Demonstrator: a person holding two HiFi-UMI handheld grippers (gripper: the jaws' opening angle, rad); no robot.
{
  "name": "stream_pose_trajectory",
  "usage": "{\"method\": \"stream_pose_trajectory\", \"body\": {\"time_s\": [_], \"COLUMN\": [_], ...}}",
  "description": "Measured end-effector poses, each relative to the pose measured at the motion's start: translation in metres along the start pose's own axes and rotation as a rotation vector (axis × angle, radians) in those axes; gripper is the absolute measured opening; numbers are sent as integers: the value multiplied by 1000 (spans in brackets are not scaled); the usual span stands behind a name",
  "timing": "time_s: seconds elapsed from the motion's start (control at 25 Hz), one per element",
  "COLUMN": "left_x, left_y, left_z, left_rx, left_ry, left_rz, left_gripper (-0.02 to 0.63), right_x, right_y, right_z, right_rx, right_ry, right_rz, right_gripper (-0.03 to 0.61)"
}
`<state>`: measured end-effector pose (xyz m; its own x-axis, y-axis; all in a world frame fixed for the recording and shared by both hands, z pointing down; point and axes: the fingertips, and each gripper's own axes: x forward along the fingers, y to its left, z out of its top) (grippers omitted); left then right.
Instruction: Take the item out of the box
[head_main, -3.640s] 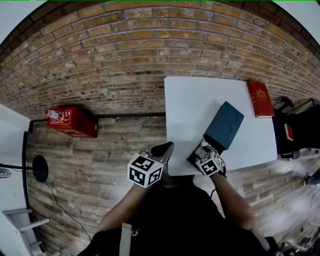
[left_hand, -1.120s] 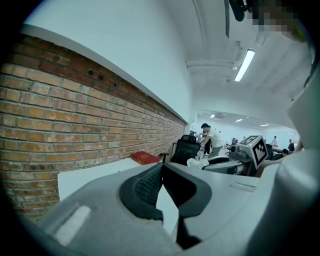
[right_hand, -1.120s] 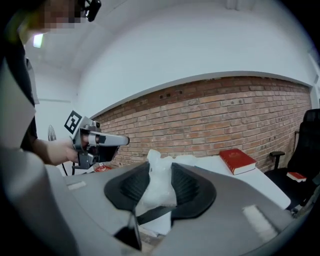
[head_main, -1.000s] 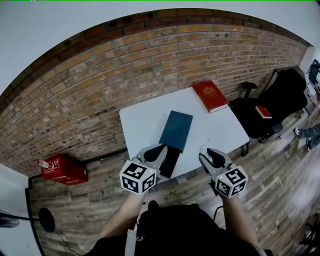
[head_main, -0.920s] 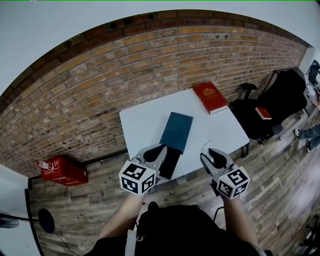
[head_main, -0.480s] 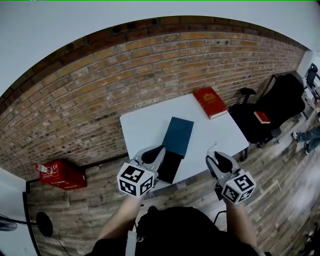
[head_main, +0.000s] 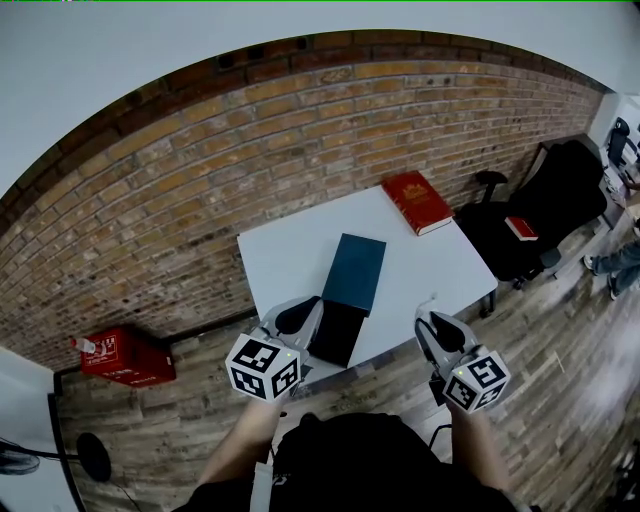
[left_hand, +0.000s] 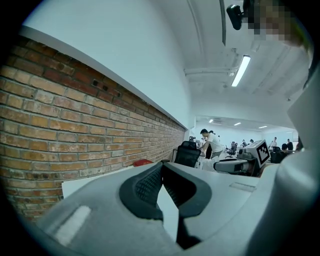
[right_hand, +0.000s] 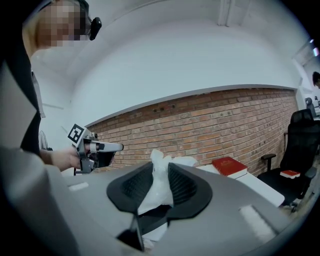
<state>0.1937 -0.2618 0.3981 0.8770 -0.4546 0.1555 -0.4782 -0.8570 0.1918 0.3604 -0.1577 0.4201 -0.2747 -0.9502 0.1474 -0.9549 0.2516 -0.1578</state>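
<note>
Right claw (right_hand: 161, 169) is clamped on the item (right_hand: 157, 192), a thin, crinkled white bag (plastic, by its look) poking up past the black ribbed pads. Its jaws have just been closing on it. In the head view the item is out of the box (head_main: 356, 270), by the lower right edge of the white table (head_main: 290, 250), with the box to its left. That flat teal box runs from frame centre down toward the person, its black tray (head_main: 338, 335) slid out at the near end. Left claw (left_hand: 160, 167), tips together on nothing, is nearer the tray. A red book (head_main: 417, 201) lies at the table's upper right. Setting the item down right of the box looks like what remains.
</note>
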Motion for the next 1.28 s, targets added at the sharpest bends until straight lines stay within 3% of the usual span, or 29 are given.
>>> {"method": "stream_pose_trajectory", "body": {"time_s": [0.36, 1.28], "left_x": [6, 6], "left_y": [-9, -15], "left_z": [-5, -9], "left_rx": [-1, 7], "left_ry": [10, 19], "left_rz": [-34, -18], "left_gripper": [3, 3], "right_x": [-3, -1], "right_y": [0, -1], "right_z": [7, 11], "right_rx": [13, -13], "right_ry": [-22, -23], "right_rz": [-9, 7], "right_gripper": [75, 48]}}
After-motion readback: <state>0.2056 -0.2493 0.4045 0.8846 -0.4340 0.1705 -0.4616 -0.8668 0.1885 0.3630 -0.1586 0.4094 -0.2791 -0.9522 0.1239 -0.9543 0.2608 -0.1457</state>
